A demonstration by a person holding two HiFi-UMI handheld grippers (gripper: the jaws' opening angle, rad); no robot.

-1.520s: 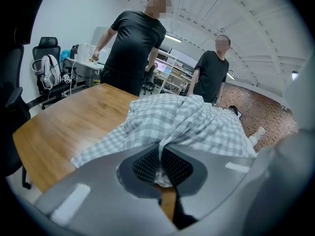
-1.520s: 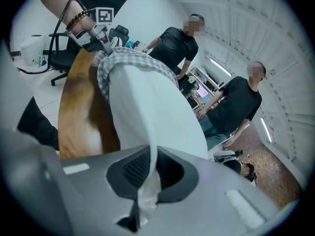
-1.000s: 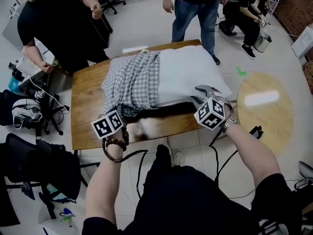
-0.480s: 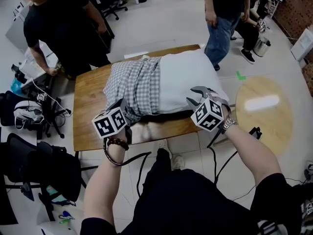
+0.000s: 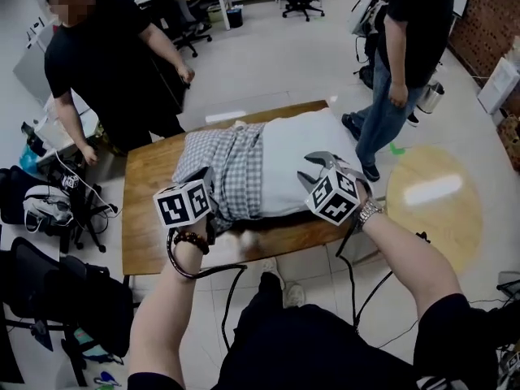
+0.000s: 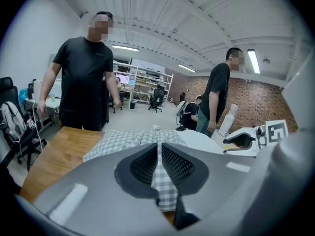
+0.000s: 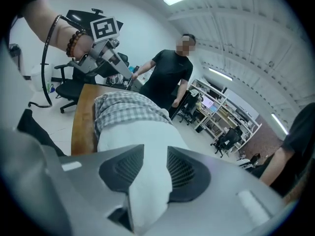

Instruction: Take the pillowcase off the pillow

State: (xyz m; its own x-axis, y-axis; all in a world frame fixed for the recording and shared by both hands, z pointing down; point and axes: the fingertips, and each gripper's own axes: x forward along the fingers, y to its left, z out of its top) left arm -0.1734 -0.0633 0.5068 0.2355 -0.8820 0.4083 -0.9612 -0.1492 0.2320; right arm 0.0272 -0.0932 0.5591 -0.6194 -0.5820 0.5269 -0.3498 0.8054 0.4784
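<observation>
On the counter [image 5: 148,193], the left gripper [image 5: 208,184], pinched tight on a fold of checked pillowcase [image 5: 223,157], is raising it higher than a second ago while the right gripper [image 5: 314,167], jaws half apart, is clamping the bare white pillow [image 5: 292,146], likely drawing the cover off.

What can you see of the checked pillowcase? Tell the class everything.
The pillowcase is soft grey-and-white checked cloth, bunched and wrinkled over the end of the white pillow nearer the left gripper; the pillow's other end lies bare. It rests on the wooden table. The left gripper is shut on a fold at its near edge.
</observation>
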